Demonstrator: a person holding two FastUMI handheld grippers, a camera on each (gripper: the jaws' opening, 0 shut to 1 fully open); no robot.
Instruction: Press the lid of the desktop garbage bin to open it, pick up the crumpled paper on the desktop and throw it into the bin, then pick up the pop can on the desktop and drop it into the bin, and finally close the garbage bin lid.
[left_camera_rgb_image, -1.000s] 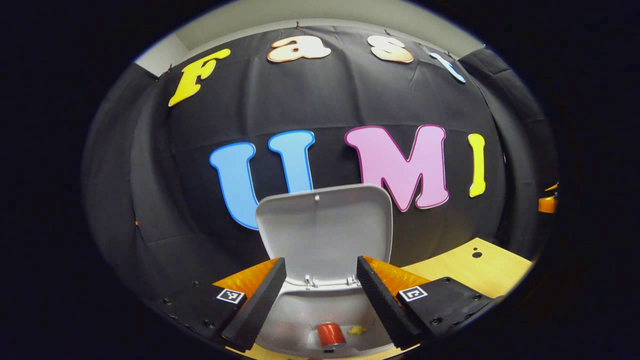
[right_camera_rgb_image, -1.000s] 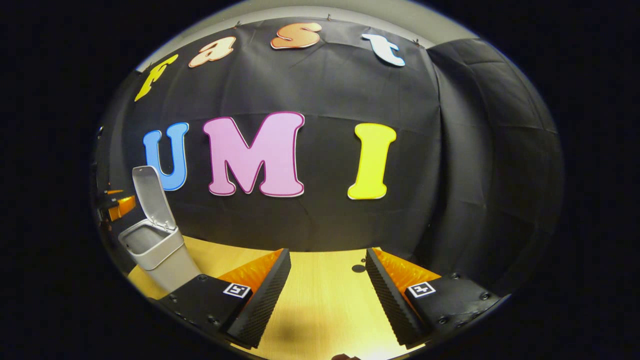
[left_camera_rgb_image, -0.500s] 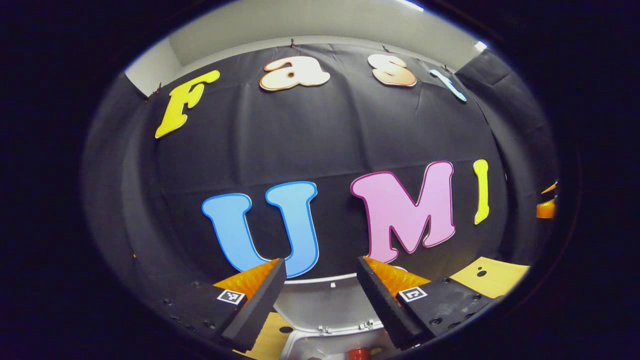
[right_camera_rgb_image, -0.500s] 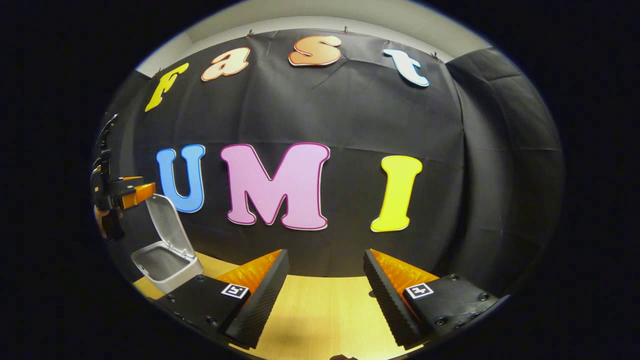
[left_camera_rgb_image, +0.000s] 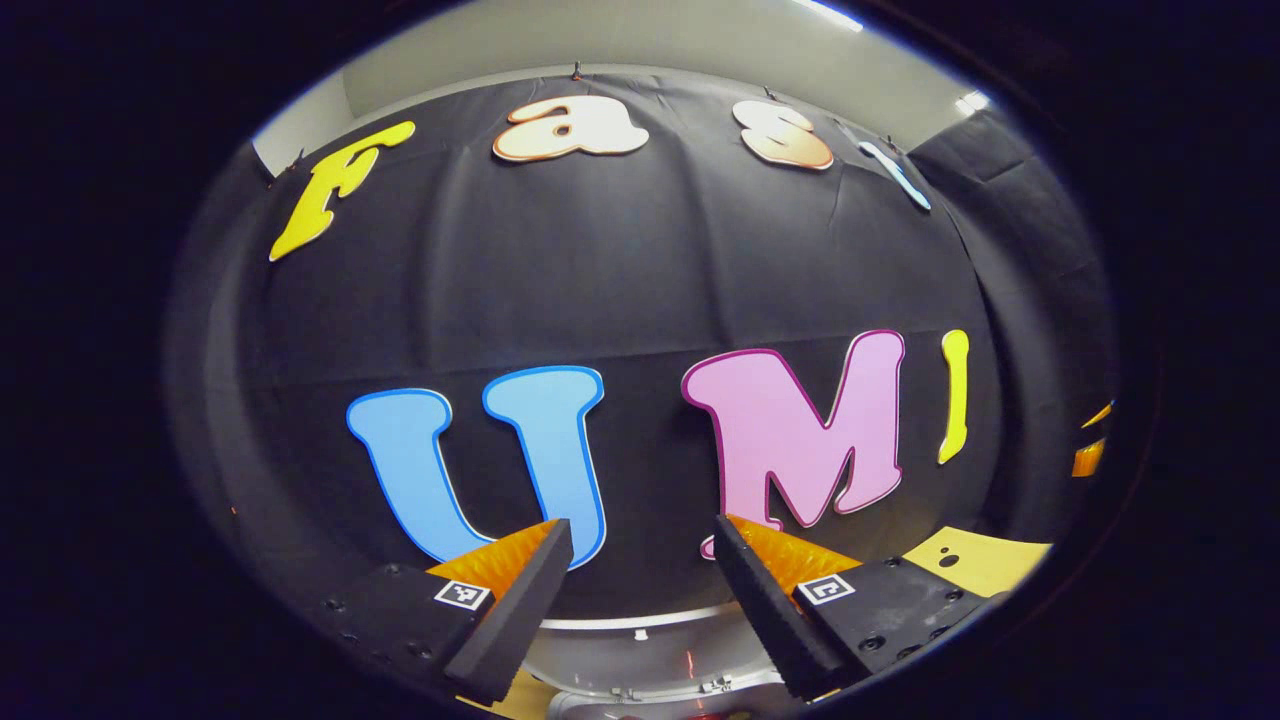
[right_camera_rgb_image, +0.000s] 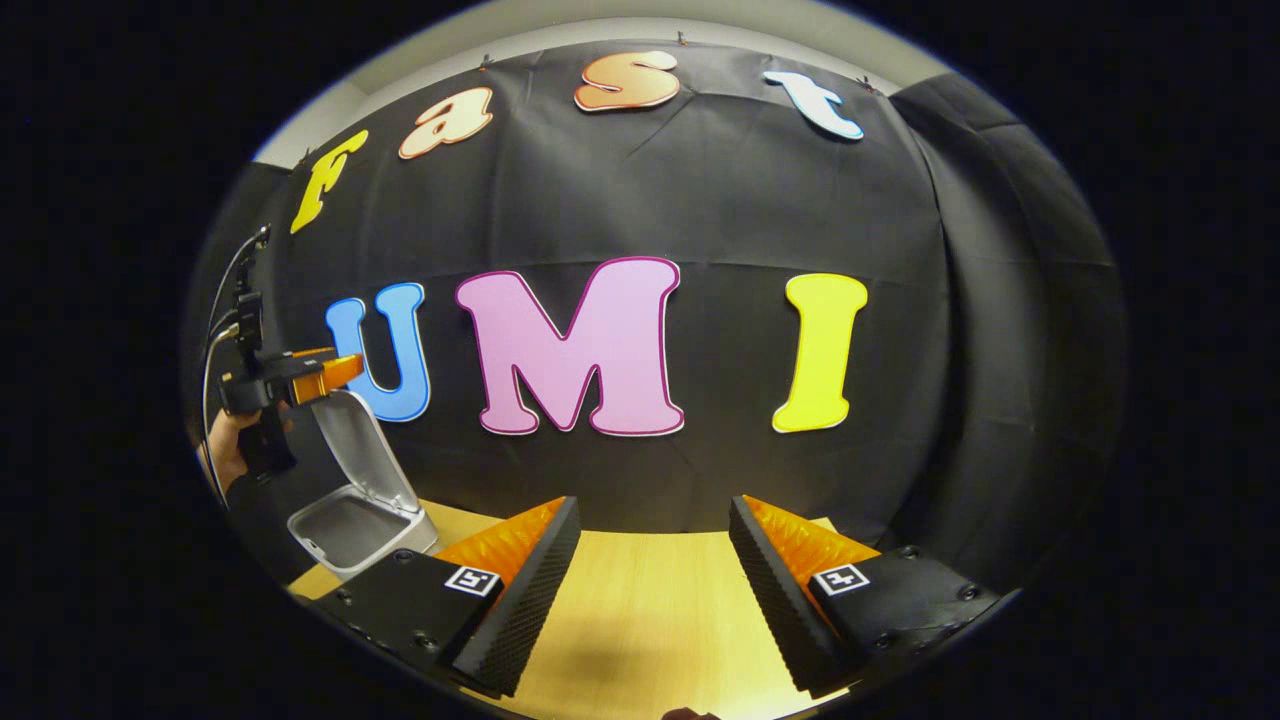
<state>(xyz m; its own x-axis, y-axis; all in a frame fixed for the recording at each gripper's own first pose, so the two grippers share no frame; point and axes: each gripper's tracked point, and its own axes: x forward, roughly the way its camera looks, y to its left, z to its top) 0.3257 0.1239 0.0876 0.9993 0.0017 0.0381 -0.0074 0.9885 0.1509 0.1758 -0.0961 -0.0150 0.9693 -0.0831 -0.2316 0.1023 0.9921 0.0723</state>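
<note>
The pale grey plastic hinged lid (right_camera_rgb_image: 358, 445) of the small grey desktop garbage bin (right_camera_rgb_image: 350, 525) stands raised, nearly upright over the bin's open mouth, at the back left of the light wooden desktop (right_camera_rgb_image: 650, 610) in the right gripper view. In the left gripper view the lid's curved top edge (left_camera_rgb_image: 640, 650) shows low down, between and just beyond that gripper's fingers. By my reading the paper and the can are already inside, though neither can be made out clearly, so closing the lid is the step in hand.

To do it well, I would bring the fingers over the top edge to the lid's back face, then sweep it forward and down around the hinge, finishing with a firm press near the front edge so the catch engages without shoving the light bin.

The left gripper (left_camera_rgb_image: 635, 560) is released, jaws spread and holding nothing. In the right gripper view it hangs just above the lid's top edge, held by a hand (right_camera_rgb_image: 235, 450). The right gripper (right_camera_rgb_image: 650, 540) is likewise spread and empty, over bare desktop, well apart from the bin.
</note>
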